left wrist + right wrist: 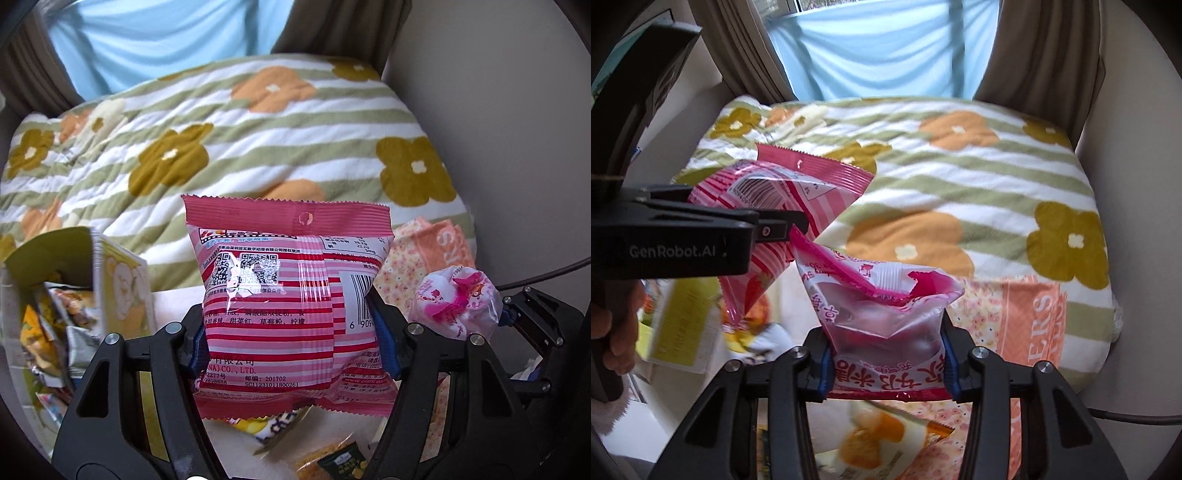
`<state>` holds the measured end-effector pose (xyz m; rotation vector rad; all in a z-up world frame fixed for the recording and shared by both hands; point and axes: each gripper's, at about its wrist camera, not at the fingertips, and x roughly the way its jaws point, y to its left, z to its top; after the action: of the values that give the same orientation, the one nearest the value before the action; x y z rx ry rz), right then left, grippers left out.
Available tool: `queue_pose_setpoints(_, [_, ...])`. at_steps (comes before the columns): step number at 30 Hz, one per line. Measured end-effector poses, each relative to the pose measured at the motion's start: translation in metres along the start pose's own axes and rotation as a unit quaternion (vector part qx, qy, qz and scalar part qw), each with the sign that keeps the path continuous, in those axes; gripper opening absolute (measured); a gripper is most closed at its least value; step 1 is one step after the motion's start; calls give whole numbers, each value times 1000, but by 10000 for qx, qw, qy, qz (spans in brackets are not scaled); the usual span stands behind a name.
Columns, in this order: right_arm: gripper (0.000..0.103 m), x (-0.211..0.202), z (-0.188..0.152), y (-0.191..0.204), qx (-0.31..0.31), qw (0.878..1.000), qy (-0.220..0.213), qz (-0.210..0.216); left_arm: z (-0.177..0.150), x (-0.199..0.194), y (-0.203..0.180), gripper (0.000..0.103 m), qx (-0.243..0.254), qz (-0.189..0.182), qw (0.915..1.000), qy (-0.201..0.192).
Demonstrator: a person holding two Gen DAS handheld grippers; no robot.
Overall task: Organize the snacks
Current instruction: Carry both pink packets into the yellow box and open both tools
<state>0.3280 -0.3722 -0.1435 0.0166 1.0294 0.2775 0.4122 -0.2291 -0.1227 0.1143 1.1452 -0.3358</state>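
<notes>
- Beside the open snack box (107, 280), to its right in the left wrist view: left tool (295, 332) is clamped across the pink striped bag (291, 306), pads pressing both side edges.
- Bag stands with its long axis up along the fingers, top seal away from the camera, clear of the surface below.
- Right of that bag, further from the box: right tool (884, 354) is clenched on the clear pink pouch (886, 314), gripping its lower part; crumpled top pokes up past the fingertips.
- Both packets hang above loose snacks lying underneath; floral blanket (229, 122) on the bed sits behind everything.
- Key relation: box lies to the left of both tools, mouth open, flap up, already partly full of wrappers. Left tool is the nearer one, just beside the box; right tool has to cross behind or wait.
- My read: left bag goes in first, tipped so its long axis drops into the mouth.
- Risk: puffy bag may catch the raised flap.
- Person's hand (613, 332) visible on the left tool's grip in the right wrist view.
</notes>
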Motion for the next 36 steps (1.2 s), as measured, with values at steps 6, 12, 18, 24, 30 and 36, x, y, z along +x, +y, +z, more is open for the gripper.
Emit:
queue_pose_setpoints(6, [42,-44,23,41,-419,9984,-367,-47,-12,-75,38,66,-244,93,9980,-578])
queue_pose_setpoints(12, [42,-69,40,98,-741,9946,-706,173,-38,-129,105,66,-668,204,9943,-802])
queue_pose_setpoints(18, [42,-68,49,169,-1043,9899,-814,518,-82,-162,183,66,-1058,437,9900,-821])
queue_pose_setpoints(24, [42,-46,48,238,-1231,9859,-739,855,-131,-164,257,66,-1485,537,9853,-651])
queue_pose_setpoints(30, [42,-19,42,282,-1190,9871,-467,959,-169,-149,304,66,-1621,491,9842,-514])
queue_pose_setpoints(36, [42,-4,33,304,-870,9920,-444,800,-189,-131,318,74,-1424,466,9869,-591])
